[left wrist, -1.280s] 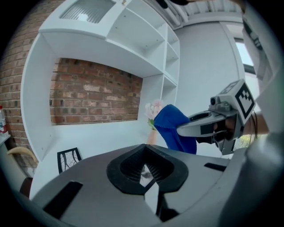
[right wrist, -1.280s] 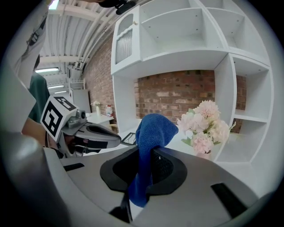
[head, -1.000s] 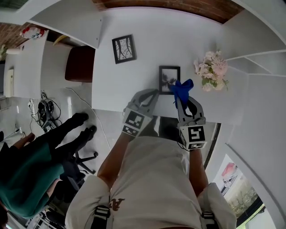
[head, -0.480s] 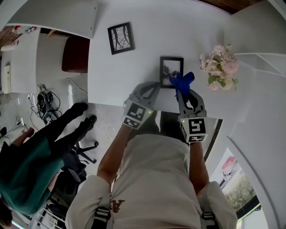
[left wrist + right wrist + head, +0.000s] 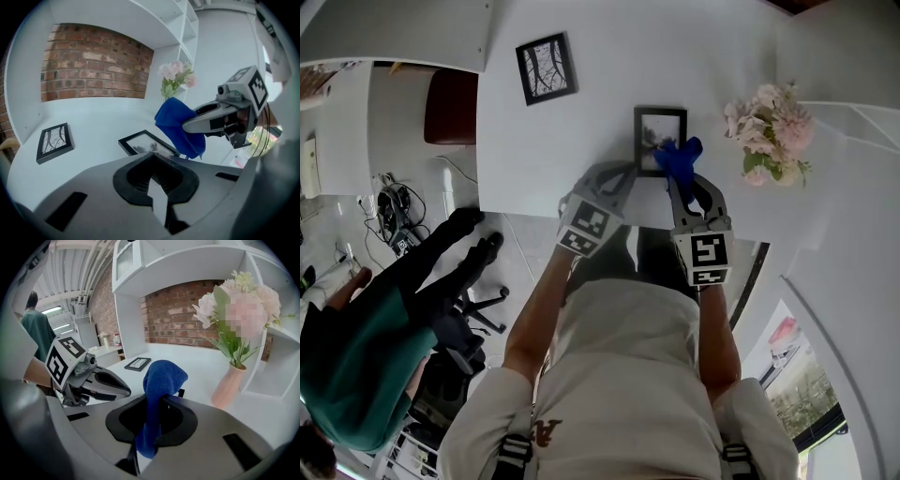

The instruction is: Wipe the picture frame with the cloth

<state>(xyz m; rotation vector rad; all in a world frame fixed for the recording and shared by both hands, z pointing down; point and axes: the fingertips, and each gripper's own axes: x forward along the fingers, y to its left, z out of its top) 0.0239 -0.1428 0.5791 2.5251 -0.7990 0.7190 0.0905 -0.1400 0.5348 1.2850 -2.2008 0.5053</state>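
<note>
A small black picture frame [image 5: 658, 131] lies flat on the white table [image 5: 581, 141]. In the left gripper view the frame [image 5: 140, 142] sits just beyond my jaws. My right gripper [image 5: 679, 176] is shut on a blue cloth [image 5: 678, 157] that bunches over the frame's near right corner. From the right gripper view the cloth [image 5: 158, 390] hides nearly all of the frame. My left gripper [image 5: 624, 172] rests at the frame's near left corner, shut and holding nothing. The cloth [image 5: 180, 125] hangs from the right gripper [image 5: 187, 126] beside it.
A second black frame [image 5: 546, 67] lies further left on the table. Pink flowers in a vase [image 5: 773, 127] stand to the right, close to the right gripper [image 5: 229, 385]. White shelves rise at the right. A person in green [image 5: 356, 366] sits on the left.
Both grippers have edged slightly forward towards the frame, and the cloth now sits a little more over its near right corner. Neither grip has changed.
</note>
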